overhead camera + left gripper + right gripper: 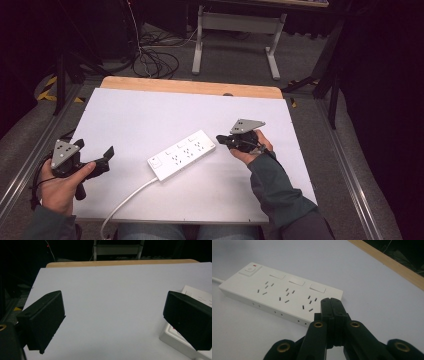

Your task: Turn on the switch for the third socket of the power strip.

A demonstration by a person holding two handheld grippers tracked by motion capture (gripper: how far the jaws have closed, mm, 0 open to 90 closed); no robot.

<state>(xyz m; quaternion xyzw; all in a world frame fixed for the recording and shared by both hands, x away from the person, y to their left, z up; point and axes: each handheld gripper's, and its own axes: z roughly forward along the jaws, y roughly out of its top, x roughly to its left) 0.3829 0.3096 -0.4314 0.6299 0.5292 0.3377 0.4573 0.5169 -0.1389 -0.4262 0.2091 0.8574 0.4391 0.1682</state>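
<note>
Right gripper [331, 301]: black jaws pressed together, nothing held between them. In the right gripper view the joined tips are seen just at the near end of the power strip [280, 293]; whether they touch it cannot be told. In the high view the same gripper [221, 139] is carried in the right hand [252, 147] at the right of the board, tips pointed leftward at the strip's far end, a grey three-cornered plate on top.

Left gripper [113, 322]: jaws spread wide, nothing between them but bare white surface. In the left gripper view one jaw stands in front of a corner of the strip [175, 340]. In the high view this gripper [102, 157] is held in the left hand [60, 187] at the board's near left corner, well apart from the strip.

Power strip [182, 154]: white, three socket groups, one rocker switch with a small red mark beside it at the cord end. It is laid diagonally near the middle of the board, switch end toward the person. A white cord [127, 197] is run from that end off the near edge.

White board [150, 112]: set on a wooden table [190, 87], whose far edge is left exposed.

Beyond the table: grey floor, a coil of dark cables [155, 62], and the pale legs of a stand [235, 37].
</note>
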